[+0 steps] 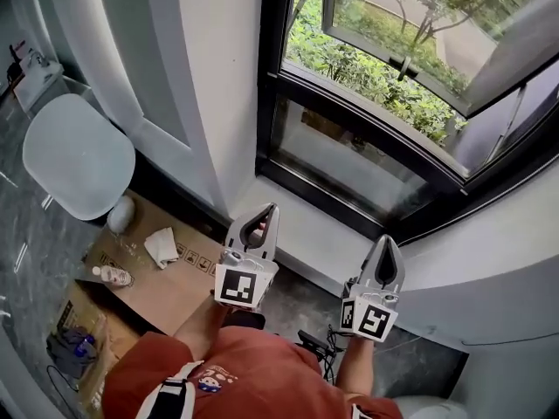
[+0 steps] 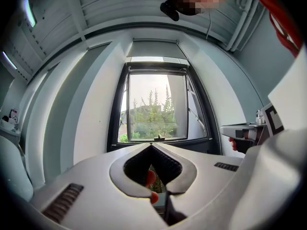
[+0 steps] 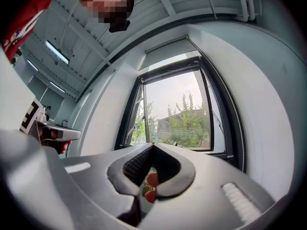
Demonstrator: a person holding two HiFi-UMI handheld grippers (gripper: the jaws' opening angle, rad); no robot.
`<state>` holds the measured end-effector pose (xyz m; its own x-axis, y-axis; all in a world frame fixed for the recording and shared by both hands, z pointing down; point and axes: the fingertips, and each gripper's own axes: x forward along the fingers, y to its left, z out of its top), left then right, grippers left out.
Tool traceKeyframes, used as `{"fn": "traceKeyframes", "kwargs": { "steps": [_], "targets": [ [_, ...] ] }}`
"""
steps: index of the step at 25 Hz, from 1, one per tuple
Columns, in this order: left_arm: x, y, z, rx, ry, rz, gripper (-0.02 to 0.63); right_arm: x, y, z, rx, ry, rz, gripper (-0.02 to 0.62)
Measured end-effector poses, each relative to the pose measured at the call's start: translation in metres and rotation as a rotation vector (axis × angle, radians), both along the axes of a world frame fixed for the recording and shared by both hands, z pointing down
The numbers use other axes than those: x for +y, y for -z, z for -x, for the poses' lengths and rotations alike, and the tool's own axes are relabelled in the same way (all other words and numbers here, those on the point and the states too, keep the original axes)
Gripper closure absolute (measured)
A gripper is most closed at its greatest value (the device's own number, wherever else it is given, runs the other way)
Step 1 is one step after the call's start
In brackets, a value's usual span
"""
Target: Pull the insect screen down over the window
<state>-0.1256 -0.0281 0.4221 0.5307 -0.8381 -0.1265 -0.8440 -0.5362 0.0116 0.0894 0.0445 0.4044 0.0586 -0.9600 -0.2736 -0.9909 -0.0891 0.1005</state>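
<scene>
A tall window [image 1: 367,103] with a black frame fills the wall ahead, its opening showing green bushes. It also shows in the left gripper view [image 2: 153,114] and the right gripper view [image 3: 177,114]. A dark bar [image 2: 156,71] runs across the top of the opening under a grey housing [image 2: 154,49]; no mesh covers the glass. My left gripper [image 1: 269,209] points at the window from short of the sill, shut and empty. My right gripper [image 1: 387,241] is beside it to the right, also shut and empty. In each gripper view the jaws meet at the tips [image 2: 152,145] [image 3: 152,145].
A white sill [image 1: 306,225] lies below the window, a white wall pillar [image 1: 218,77] to its left. A white chair [image 1: 79,155], flattened cardboard [image 1: 166,278], a plastic bottle [image 1: 112,276] and a crumpled cloth [image 1: 161,245] are on the floor at the left. Cables [image 1: 314,347] lie near my feet.
</scene>
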Motion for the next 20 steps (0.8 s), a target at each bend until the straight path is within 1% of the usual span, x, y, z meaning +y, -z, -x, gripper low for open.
{"fn": "traceKeyframes", "kwargs": {
  "steps": [5,10,14,20],
  "targets": [
    [-0.032,0.000,0.011,0.008,-0.021,0.009,0.600,-0.028,-0.001,0.016,0.013,-0.013,0.014,0.586],
    [-0.056,-0.005,0.015,0.026,-0.057,0.027,0.600,-0.044,0.002,0.028,0.039,-0.034,0.028,0.586],
    [-0.065,-0.007,0.009,0.044,-0.089,0.033,0.600,-0.045,0.004,0.024,0.058,-0.067,0.040,0.586],
    [-0.073,-0.012,-0.006,0.030,-0.115,0.039,0.600,-0.049,-0.001,0.011,0.044,-0.095,0.042,0.586]
  ]
}}
